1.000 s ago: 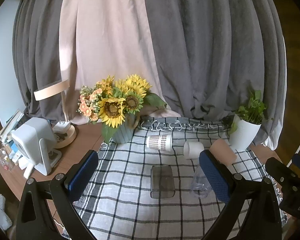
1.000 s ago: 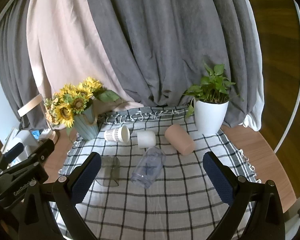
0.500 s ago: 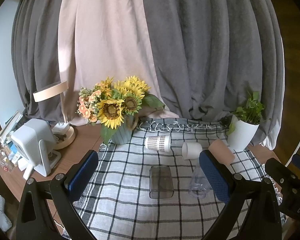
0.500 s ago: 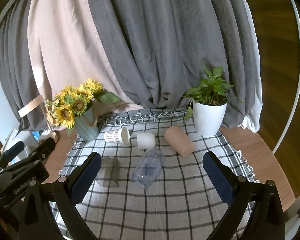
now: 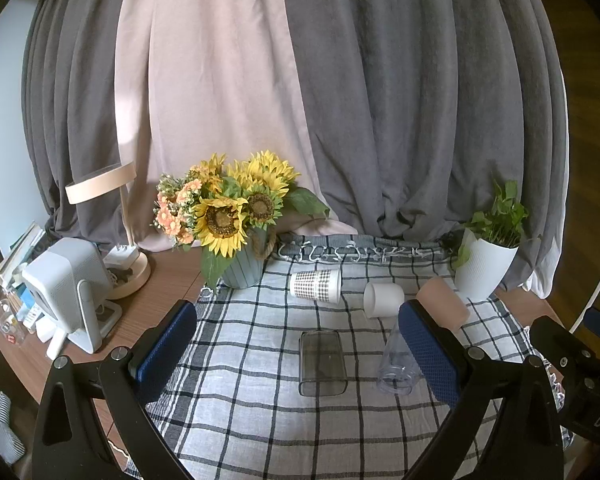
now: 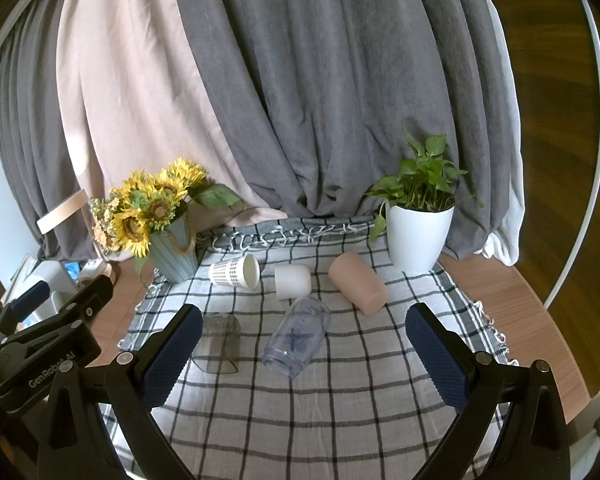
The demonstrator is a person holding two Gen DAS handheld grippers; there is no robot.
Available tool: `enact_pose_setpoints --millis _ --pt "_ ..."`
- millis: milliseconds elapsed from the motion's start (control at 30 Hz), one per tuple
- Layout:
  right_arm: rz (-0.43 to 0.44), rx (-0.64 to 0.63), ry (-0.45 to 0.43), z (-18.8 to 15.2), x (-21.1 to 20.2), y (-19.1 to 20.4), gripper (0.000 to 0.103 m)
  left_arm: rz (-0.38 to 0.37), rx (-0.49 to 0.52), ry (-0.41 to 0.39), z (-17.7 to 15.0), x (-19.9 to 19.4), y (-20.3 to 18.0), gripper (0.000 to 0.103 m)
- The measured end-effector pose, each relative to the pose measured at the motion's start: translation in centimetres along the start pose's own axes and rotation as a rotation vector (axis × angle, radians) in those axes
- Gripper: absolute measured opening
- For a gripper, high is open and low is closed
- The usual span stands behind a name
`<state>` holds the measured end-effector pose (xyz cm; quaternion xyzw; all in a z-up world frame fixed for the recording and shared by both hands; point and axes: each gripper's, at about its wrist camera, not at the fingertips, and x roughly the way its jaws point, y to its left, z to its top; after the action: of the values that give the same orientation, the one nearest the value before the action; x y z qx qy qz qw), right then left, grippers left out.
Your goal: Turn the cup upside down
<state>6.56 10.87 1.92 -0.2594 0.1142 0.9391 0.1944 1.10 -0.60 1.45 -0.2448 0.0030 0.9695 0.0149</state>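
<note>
Several cups lie on their sides on a checked cloth (image 6: 320, 408): a patterned paper cup (image 6: 234, 271), a white cup (image 6: 293, 281), a pink cup (image 6: 358, 282), a clear plastic cup (image 6: 298, 336) and a smoky square glass (image 6: 218, 344). They also show in the left wrist view: paper cup (image 5: 316, 285), white cup (image 5: 383, 299), pink cup (image 5: 444, 304), clear cup (image 5: 396, 364), smoky glass (image 5: 322, 362). My left gripper (image 5: 298, 354) and right gripper (image 6: 304, 358) are open, empty, held above the cloth's near side.
A sunflower vase (image 5: 242, 268) stands at the cloth's back left and a white potted plant (image 6: 418, 236) at the back right. A lamp (image 5: 128, 272) and a white device (image 5: 70, 284) sit on the wooden table to the left. Curtains hang behind.
Both cameras have drifted slightly; the scene sits a little lower and farther in view. No cup has moved and both grippers stay open.
</note>
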Motion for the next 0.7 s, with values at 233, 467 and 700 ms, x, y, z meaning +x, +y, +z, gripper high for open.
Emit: enact_pose_setpoints --millis 233,467,700 --pt "-0.002 -0.002 0.002 0.01 -0.05 0.01 0.102 -0.003 0.004 0.006 -0.06 0.04 0.12 0.103" --pt "-0.002 0.000 0.003 0.06 0.07 0.01 0.102 0.002 0.006 0.008 -0.17 0.22 0.03 0.103" --pt "-0.001 0.000 0.005 -0.01 0.22 0.02 0.102 0.001 0.008 0.009 -0.09 0.40 -0.02 0.103"
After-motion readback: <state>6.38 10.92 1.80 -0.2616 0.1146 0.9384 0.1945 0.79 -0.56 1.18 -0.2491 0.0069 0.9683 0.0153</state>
